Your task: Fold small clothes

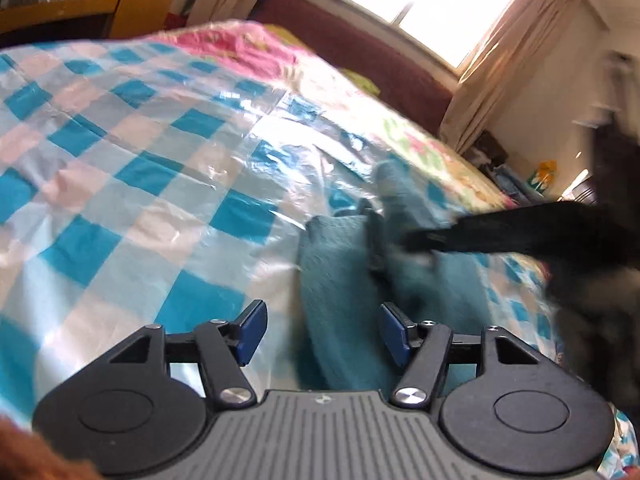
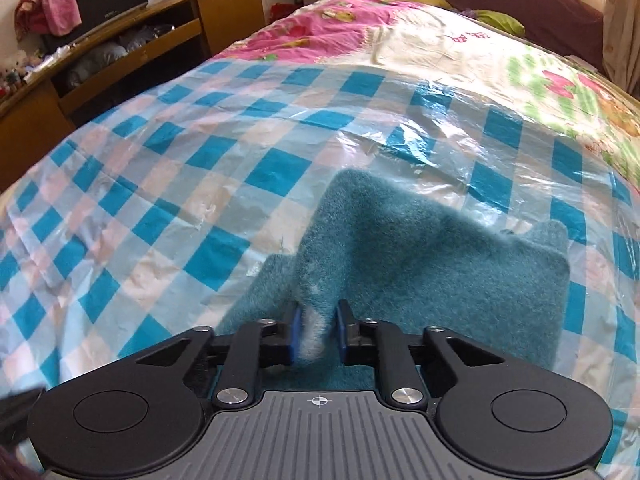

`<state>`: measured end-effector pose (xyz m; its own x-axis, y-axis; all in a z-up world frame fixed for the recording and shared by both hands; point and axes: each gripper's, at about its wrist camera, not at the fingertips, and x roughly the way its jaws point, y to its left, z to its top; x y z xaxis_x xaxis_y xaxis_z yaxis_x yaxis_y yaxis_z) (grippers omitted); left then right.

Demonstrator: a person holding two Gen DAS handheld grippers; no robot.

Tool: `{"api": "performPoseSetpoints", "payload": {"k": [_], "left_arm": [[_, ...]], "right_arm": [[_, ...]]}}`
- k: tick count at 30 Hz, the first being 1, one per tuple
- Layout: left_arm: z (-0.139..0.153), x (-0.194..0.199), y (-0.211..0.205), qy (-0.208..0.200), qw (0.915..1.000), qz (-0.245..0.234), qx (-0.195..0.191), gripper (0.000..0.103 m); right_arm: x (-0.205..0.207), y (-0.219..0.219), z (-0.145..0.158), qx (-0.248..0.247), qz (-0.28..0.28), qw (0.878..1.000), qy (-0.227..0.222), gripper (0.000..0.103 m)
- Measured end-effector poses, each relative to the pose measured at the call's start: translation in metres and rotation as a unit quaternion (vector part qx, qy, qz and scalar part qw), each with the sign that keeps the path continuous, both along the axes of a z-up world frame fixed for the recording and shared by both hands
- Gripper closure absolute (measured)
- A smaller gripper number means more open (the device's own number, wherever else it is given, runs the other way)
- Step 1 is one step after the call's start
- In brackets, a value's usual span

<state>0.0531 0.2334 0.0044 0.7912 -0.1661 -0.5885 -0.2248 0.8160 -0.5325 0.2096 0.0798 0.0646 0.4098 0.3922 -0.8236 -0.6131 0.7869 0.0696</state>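
Checked plastic sheeting (image 2: pixel 168 184) covers the bed. Nearest, at six o'clock, the right gripper (image 2: pixel 316 330) pinches a raised ridge of the teal fleece garment (image 2: pixel 420 264); the left gripper (image 1: pixel 322 330) hangs open above it. Beyond, toward one o'clock, the cloth lies rumpled, so folding looks barely begun.

place: home bedroom | bed (image 2: pixel 400 52) (floral quilt), curtained window (image 1: pixel 432 4), wooden desk (image 2: pixel 224 8)
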Motion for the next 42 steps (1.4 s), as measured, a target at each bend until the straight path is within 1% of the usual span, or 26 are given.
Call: {"api": "performPoseSetpoints", "payload": {"k": [2, 3, 4, 5, 6, 10, 12, 14, 15, 17, 18, 19, 20, 21, 22, 24, 25, 28, 29, 31, 33, 35, 36, 38, 39, 42], "left_arm": [[-0.015, 0.029, 0.005, 0.024, 0.999, -0.017, -0.035, 0.04], [-0.022, 0.041, 0.004, 0.033, 0.9981, -0.023, -0.046, 0.051], [-0.025, 0.05, -0.001, 0.045, 0.9975, -0.027, -0.048, 0.073], [-0.025, 0.057, -0.006, 0.049, 0.9969, -0.036, -0.05, 0.081], [-0.022, 0.062, -0.011, 0.044, 0.9967, -0.042, -0.054, 0.083], [0.0, 0.077, -0.021, -0.001, 0.9956, -0.068, -0.065, 0.084], [0.016, 0.088, -0.024, -0.033, 0.993, -0.085, -0.075, 0.085], [0.023, 0.1, -0.026, -0.06, 0.9912, -0.094, -0.072, 0.085], [0.02, 0.106, -0.025, -0.065, 0.9912, -0.093, -0.069, 0.085], [0.0, 0.117, -0.019, -0.042, 0.9937, -0.074, -0.072, 0.085], [-0.014, 0.119, -0.014, -0.027, 0.9949, -0.061, -0.075, 0.084], [-0.025, 0.116, -0.007, -0.023, 0.9952, -0.052, -0.079, 0.083], [-0.031, 0.108, -0.001, -0.027, 0.995, -0.045, -0.085, 0.082], [-0.033, 0.096, 0.004, -0.028, 0.995, -0.037, -0.089, 0.082], [-0.032, 0.084, 0.009, -0.022, 0.996, -0.024, -0.084, 0.082], [-0.037, 0.059, 0.021, -0.01, 0.9969, -0.006, -0.078, 0.082], [-0.041, 0.047, 0.026, -0.003, 0.9969, 0.006, -0.079, 0.082], [-0.05, 0.017, 0.037, 0.024, 0.9964, 0.051, -0.064, 0.082], [-0.048, 0.01, 0.037, 0.022, 0.9959, 0.061, -0.063, 0.082], [-0.038, -0.006, 0.033, -0.003, 0.9955, 0.067, -0.067, 0.082], [-0.021, -0.017, 0.025, -0.025, 0.9965, 0.059, -0.054, 0.082], [-0.008, -0.024, 0.014, -0.04, 0.9971, 0.043, -0.048, 0.082], [-0.002, -0.023, 0.009, -0.046, 0.9972, 0.036, -0.047, 0.081], [0.011, -0.014, -0.004, -0.058, 0.9976, 0.022, -0.032, 0.081], [0.017, -0.008, -0.012, -0.065, 0.9977, 0.012, -0.014, 0.08], [0.022, 0.019, -0.036, -0.061, 0.9978, -0.01, 0.023, 0.08]], "right_arm": [[-0.003, -0.012, 0.01, 0.014, -0.001, 1.0, -0.004, 0.09], [-0.005, -0.019, 0.015, 0.022, -0.003, 1.0, -0.006, 0.09], [-0.007, -0.027, 0.02, 0.031, -0.004, 0.999, -0.006, 0.09], [-0.008, -0.034, 0.025, 0.04, -0.006, 0.999, -0.007, 0.09], [-0.009, -0.044, 0.03, 0.051, -0.01, 0.999, -0.006, 0.09], [-0.012, -0.078, 0.048, 0.101, -0.026, 0.995, 0.006, 0.09], [-0.015, -0.091, 0.059, 0.124, -0.031, 0.992, 0.003, 0.09], [-0.019, -0.098, 0.071, 0.146, -0.032, 0.989, -0.001, 0.09], [-0.02, -0.098, 0.076, 0.155, -0.031, 0.987, -0.004, 0.09], [-0.021, -0.087, 0.078, 0.17, -0.022, 0.985, -0.003, 0.09], [-0.02, -0.079, 0.074, 0.177, -0.017, 0.984, 0.002, 0.09], [-0.019, -0.065, 0.064, 0.179, -0.009, 0.984, 0.015, 0.09], [-0.018, -0.05, 0.054, 0.176, 0.002, 0.984, 0.022, 0.09], [-0.017, -0.034, 0.04, 0.172, 0.009, 0.985, 0.029, 0.09], [-0.013, -0.022, 0.028, 0.165, 0.011, 0.986, 0.034, 0.09], [-0.004, -0.001, -0.001, 0.147, 0.002, 0.988, 0.055, 0.09], [-0.001, 0.005, -0.014, 0.145, -0.005, 0.987, 0.069, 0.09], [-0.002, 0.015, -0.038, 0.131, 0.001, 0.988, 0.078, 0.09], [-0.005, 0.017, -0.043, 0.128, 0.008, 0.989, 0.08, 0.089], [-0.01, 0.019, -0.05, 0.126, 0.015, 0.989, 0.074, 0.087], [-0.009, 0.014, -0.046, 0.141, 0.008, 0.986, 0.088, 0.084], [-0.007, 0.0, -0.03, 0.164, 0.006, 0.982, 0.091, 0.084], [-0.009, -0.009, -0.018, 0.178, 0.009, 0.98, 0.085, 0.083], [-0.015, -0.026, 0.002, 0.2, 0.014, 0.978, 0.06, 0.079], [-0.018, -0.035, 0.01, 0.203, 0.012, 0.978, 0.046, 0.078], [-0.018, -0.068, 0.022, 0.19, -0.029, 0.981, -0.008, 0.078]]}}
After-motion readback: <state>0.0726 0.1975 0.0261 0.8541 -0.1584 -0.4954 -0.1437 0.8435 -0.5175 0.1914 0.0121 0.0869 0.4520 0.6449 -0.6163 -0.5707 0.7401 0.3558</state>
